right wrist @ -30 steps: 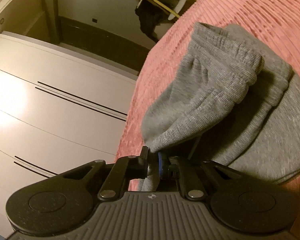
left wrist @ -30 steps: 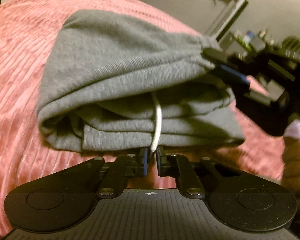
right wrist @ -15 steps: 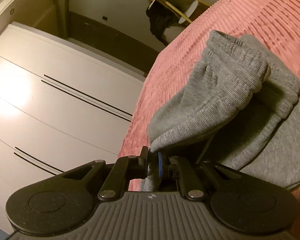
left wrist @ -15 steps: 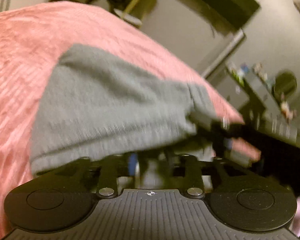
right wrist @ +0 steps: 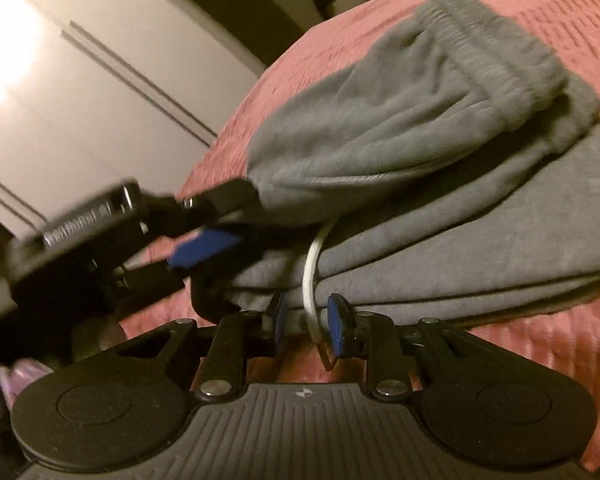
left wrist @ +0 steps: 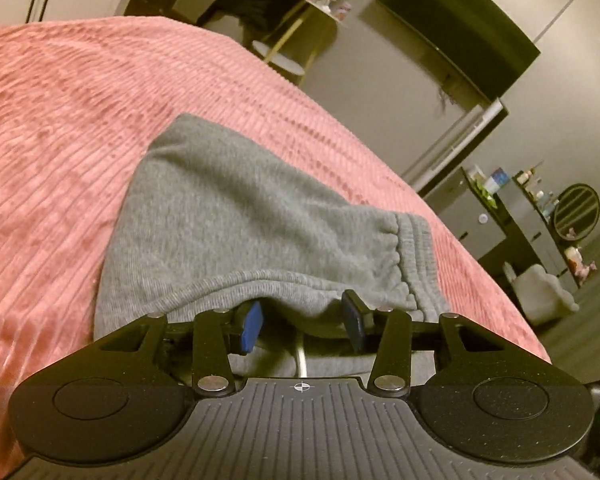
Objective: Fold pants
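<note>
We note the gray pants (left wrist: pixel 236 216) lying folded in several layers on the pink ribbed bedspread (left wrist: pixel 60 128), close to its near edge.

Left gripper (left wrist: pixel 302 322): jaws spread apart, holding nothing. The lowest fold edge of the top layer drapes just over the 2 blue pads (left wrist: pixel 252 326). The cuff with its ribbed band (left wrist: pixel 414 256) sits at the right end of that layer.

Right gripper (right wrist: pixel 306 326): jaws also spread, gripping nothing. The white drawstring (right wrist: pixel 312 276) hangs down between the 2 fingers from the stacked fold edges. In this view the left gripper (right wrist: pixel 204 224) is at the left end of the bundle, its fingers against the cloth, somewhat blurred.

Risks, as we judge them:
- Withdrawing either gripper could drag a layer and open the stack, since cloth rests on the pads.
- The drawstring could snag on a finger and pull the waistband out.
- The bundle lies near the bedspread edge and could slide off.
</note>
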Motion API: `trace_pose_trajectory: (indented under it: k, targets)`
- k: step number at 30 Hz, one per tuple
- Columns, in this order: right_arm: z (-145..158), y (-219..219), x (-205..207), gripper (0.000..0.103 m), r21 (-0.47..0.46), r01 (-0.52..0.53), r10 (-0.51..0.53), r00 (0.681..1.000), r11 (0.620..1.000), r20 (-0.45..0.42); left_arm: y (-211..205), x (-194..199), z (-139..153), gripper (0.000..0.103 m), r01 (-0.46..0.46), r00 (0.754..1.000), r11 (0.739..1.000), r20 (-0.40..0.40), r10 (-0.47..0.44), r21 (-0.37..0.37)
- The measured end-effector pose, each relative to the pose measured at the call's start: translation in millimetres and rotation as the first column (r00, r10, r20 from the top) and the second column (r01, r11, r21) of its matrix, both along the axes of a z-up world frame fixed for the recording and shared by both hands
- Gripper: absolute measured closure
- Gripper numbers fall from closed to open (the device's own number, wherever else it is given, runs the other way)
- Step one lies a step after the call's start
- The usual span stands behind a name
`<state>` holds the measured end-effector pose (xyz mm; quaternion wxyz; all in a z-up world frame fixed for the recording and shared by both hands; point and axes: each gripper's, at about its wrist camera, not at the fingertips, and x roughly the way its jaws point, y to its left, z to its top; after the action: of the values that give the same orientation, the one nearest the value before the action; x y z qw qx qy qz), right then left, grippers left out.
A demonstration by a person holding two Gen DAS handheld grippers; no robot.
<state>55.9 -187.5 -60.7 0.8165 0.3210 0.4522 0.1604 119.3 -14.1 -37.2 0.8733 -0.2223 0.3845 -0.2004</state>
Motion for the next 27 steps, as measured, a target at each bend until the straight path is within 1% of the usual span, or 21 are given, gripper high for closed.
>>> trace_pose_trajectory:
  k: [1,2,4,6,8,11,12,14,16,17,18,19,20,21,22,23,24,25,26,27]
  targets:
    - [-1.6,3.1,2.4,0.087,-0.019,-0.010,0.010,1.000,1.000,-0.002,0.7,0.2,0.4,0.055,-0.003,1.000,1.000,-0.001,0.003,-0.002]
    - [-1.7,5.3,3.8,0.099,-0.038,-0.018,0.018,1.000,0.999,0.003,0.9,-0.4,1.3,0.055,-0.004,1.000,1.000,0.000,0.004,-0.005]
    - [3.2,7.6,4.4,0.099,-0.064,-0.024,0.026,0.999,0.998,0.040,1.8,-1.3,2.8,0.054,-0.005,1.000,1.000,0.003,0.005,-0.005]
    - [7.5,4.4,5.5,0.099,-0.037,-0.005,0.008,0.998,0.999,0.063,2.2,-1.9,4.1,0.053,-0.004,1.000,1.000,0.008,0.004,-0.003]
    - [10.3,-1.1,11.2,0.099,-0.013,0.042,-0.041,0.997,0.999,0.069,2.9,-2.1,5.3,0.052,-0.008,1.000,1.000,0.011,0.008,-0.006]
    - [4.3,-3.5,25.8,0.099,0.024,0.109,-0.110,0.993,0.994,0.032,3.5,-2.9,7.6,0.051,-0.015,1.000,1.000,0.017,0.015,-0.014]
    - [0.0,-2.6,32.0,0.099,0.022,0.126,-0.127,0.992,0.992,0.012,3.2,-3.5,8.6,0.050,-0.014,1.000,1.000,0.021,0.014,-0.012]
    - [-13.1,-1.7,43.1,0.099,0.065,0.166,-0.163,0.986,0.984,-0.046,2.6,-5.4,10.2,0.050,-0.008,0.999,1.000,0.031,0.008,-0.001]
    - [-27.5,-9.8,47.3,0.099,0.134,0.258,-0.246,0.964,0.957,-0.105,1.9,-7.9,11.1,0.050,-0.002,0.999,1.000,0.038,0.001,0.017]
    - [-36.6,-18.0,44.8,0.098,0.188,0.346,-0.325,0.936,0.919,-0.133,2.1,-9.8,11.3,0.049,0.002,0.999,1.000,0.041,-0.003,0.025]
    - [-42.8,-25.7,40.8,0.098,0.224,0.412,-0.386,0.910,0.883,-0.151,2.5,-11.2,11.3,0.049,0.005,0.999,1.000,0.042,-0.006,0.029]
    - [-48.9,-33.3,35.8,0.098,0.253,0.479,-0.447,0.877,0.840,-0.176,3.6,-13.2,11.1,0.048,0.007,0.999,0.999,0.040,-0.008,0.033]
    - [-52.0,-40.2,31.1,0.097,0.269,0.518,-0.479,0.855,0.812,-0.200,4.8,-15.4,11.6,0.046,0.011,0.999,0.999,0.036,-0.012,0.034]
    - [-50.2,-45.2,28.5,0.095,0.261,0.516,-0.475,0.855,0.816,-0.207,6.6,-19.2,12.3,0.045,0.024,0.999,0.999,0.034,-0.025,0.030]
    - [-44.7,-48.3,26.4,0.094,0.228,0.504,-0.467,0.862,0.833,-0.199,8.0,-22.8,13.5,0.042,0.039,0.999,0.999,0.033,-0.040,0.029]
    - [-35.0,-52.4,21.9,0.083,0.177,0.489,-0.463,0.870,0.854,-0.169,9.7,-27.0,15.3,0.041,0.063,0.997,0.998,0.037,-0.065,0.029]
    - [-25.7,-57.6,16.5,0.068,0.142,0.471,-0.455,0.881,0.871,-0.134,12.1,-33.2,18.6,0.040,0.097,0.994,0.995,0.052,-0.098,0.033]
    - [-16.3,-64.4,9.2,0.063,0.106,0.457,-0.447,0.889,0.883,-0.104,14.6,-38.3,21.4,0.035,0.121,0.990,0.992,0.067,-0.123,0.038]
    - [-10.6,-70.6,2.6,0.057,0.089,0.453,-0.446,0.891,0.887,-0.086,17.5,-42.3,23.6,0.029,0.131,0.988,0.990,0.079,-0.134,0.045]
    - [-6.2,-78.7,-4.5,0.054,0.079,0.452,-0.447,0.891,0.889,-0.077,22.1,-45.3,25.1,0.027,0.122,0.988,0.991,0.090,-0.126,0.049]
